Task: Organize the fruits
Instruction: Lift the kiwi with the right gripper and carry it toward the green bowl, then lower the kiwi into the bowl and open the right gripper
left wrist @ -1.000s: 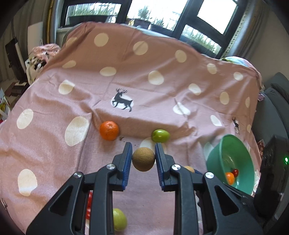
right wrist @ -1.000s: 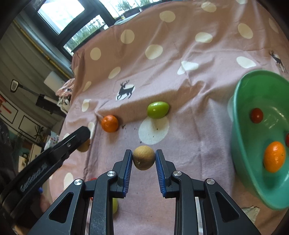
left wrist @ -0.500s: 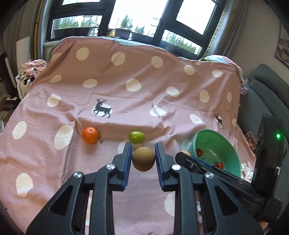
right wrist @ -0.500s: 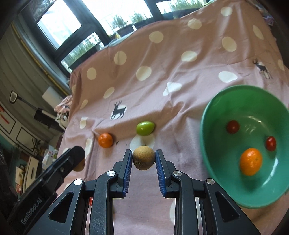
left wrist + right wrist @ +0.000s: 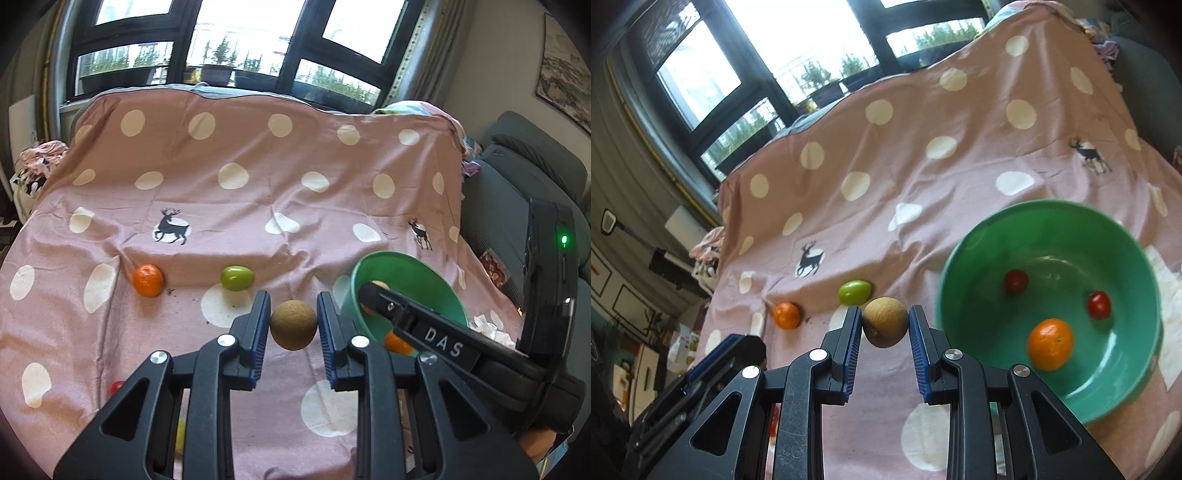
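A round brown kiwi (image 5: 293, 324) sits between the pads of the left gripper (image 5: 292, 325), above the pink polka-dot cloth (image 5: 236, 206). A second brown kiwi (image 5: 885, 321) sits between the pads of the right gripper (image 5: 884, 326). Behind them on the cloth lie an orange tangerine (image 5: 147, 280), left, and a green oval fruit (image 5: 237, 278), right. The green plastic bowl (image 5: 971, 258) stands right of them; inside lie another orange tangerine (image 5: 1050, 344) and two small red fruits (image 5: 1015, 281).
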`<control>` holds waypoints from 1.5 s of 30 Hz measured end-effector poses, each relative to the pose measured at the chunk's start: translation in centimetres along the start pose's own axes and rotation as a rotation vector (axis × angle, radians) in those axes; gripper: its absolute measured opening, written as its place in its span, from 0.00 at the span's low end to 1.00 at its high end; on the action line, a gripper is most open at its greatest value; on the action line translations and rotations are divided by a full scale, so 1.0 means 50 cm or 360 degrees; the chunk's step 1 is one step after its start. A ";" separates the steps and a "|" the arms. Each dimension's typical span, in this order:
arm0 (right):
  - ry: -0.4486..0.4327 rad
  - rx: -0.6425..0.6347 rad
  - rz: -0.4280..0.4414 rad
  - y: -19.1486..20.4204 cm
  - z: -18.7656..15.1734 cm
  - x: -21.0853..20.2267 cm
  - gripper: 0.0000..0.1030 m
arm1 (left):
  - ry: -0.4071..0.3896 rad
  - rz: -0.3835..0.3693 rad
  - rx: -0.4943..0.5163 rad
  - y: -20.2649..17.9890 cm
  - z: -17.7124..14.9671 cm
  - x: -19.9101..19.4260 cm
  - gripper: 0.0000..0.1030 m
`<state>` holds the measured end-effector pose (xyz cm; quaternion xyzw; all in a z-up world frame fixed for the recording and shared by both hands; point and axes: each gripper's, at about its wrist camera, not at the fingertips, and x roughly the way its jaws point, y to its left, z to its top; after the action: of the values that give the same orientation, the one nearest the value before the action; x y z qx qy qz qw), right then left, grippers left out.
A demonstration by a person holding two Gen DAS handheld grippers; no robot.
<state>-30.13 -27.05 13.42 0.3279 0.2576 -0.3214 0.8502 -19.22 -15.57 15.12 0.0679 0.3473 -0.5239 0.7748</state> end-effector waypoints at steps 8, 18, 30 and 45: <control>-0.0082 0.0063 -0.0066 -0.036 0.010 -0.031 0.27 | 0.0035 -0.0046 0.0035 -0.026 -0.002 0.017 0.25; -0.0156 0.0168 -0.0162 -0.090 0.018 -0.064 0.27 | 0.0123 -0.0147 0.0114 -0.080 -0.005 0.064 0.25; -0.0192 0.0342 -0.0279 -0.173 0.023 -0.086 0.27 | 0.0246 -0.0241 0.0214 -0.158 -0.009 0.138 0.25; -0.0118 0.0503 -0.0388 -0.250 0.016 -0.070 0.27 | 0.0440 -0.0281 0.0291 -0.227 -0.046 0.222 0.25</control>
<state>-41.20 -33.52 11.34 0.4116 0.2102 -0.4704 0.7518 -27.69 -28.00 9.58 0.1786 0.4060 -0.6050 0.6613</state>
